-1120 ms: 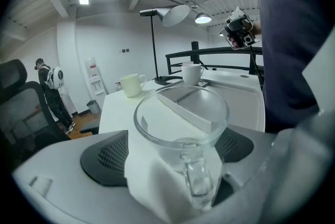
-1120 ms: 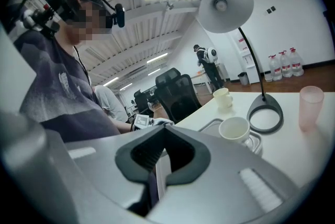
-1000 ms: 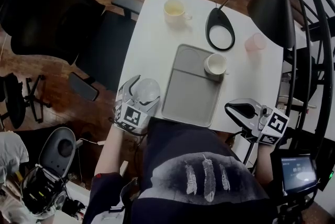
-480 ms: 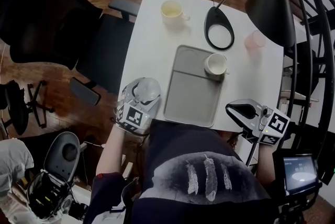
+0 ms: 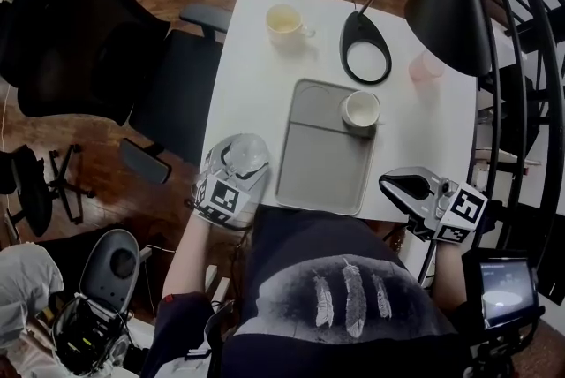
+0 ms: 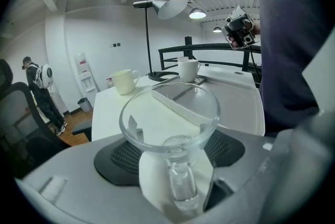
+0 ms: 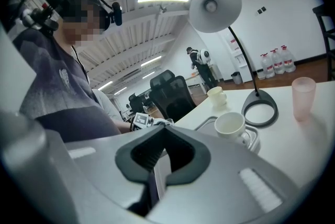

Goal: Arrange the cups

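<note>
My left gripper [image 5: 237, 164] sits at the table's near left corner, shut on a clear stemmed glass [image 5: 246, 153]. In the left gripper view the glass [image 6: 170, 113] stands upright with its stem between the white pads [image 6: 152, 181]. A white cup [image 5: 361, 110] stands in the far right corner of the grey tray [image 5: 313, 164]. A cream mug [image 5: 284, 19] is at the far left of the table, and a pink cup [image 5: 427, 65] at the far right. My right gripper [image 5: 399, 187] hovers at the near right edge, shut and empty.
A black lamp's ring base [image 5: 365, 58] rests behind the tray, and its shade [image 5: 446, 5] hangs over the pink cup. Black office chairs [image 5: 88, 23] stand left of the white table [image 5: 252, 85]. A black railing [image 5: 530, 102] runs along the right.
The left jaws have drawn in around the clear glass. Both hands stay where they were, and the cups on the table have not moved.
</note>
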{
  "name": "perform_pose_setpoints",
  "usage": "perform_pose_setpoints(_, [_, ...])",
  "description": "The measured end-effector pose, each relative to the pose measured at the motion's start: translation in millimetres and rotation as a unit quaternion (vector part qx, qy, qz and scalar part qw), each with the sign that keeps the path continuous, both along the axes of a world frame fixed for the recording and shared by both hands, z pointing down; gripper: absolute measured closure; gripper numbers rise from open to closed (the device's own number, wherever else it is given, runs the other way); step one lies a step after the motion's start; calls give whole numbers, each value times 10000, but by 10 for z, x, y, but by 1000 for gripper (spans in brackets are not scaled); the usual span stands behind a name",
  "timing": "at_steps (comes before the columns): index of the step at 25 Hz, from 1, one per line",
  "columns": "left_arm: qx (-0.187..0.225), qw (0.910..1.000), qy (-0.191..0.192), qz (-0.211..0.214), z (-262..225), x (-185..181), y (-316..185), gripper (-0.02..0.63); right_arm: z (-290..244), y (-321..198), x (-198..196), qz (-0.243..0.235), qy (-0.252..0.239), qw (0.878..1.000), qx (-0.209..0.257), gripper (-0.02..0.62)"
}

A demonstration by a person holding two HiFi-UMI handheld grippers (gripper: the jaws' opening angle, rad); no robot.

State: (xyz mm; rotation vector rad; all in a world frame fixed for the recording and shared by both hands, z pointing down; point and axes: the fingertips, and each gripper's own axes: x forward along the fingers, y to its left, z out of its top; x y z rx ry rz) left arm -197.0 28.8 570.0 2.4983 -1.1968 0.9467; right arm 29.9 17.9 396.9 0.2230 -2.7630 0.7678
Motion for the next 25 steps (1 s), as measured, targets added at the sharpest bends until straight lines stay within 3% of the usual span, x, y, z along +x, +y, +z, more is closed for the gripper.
perform_pose_setpoints(7, [-23,9998,197,-74,-163,38,22,232,-29,-16,88,113,-69,9999,13,592])
perform_pose_setpoints(16, [403,9984,350,-169,-652,-13,-237,232,-49,-65,163,229,-194,9995,75,592])
perform_pose_setpoints(25, [863,9945,367,464,-1243,188,-652,230,-67,-106,286,483,-352,9981,150,592])
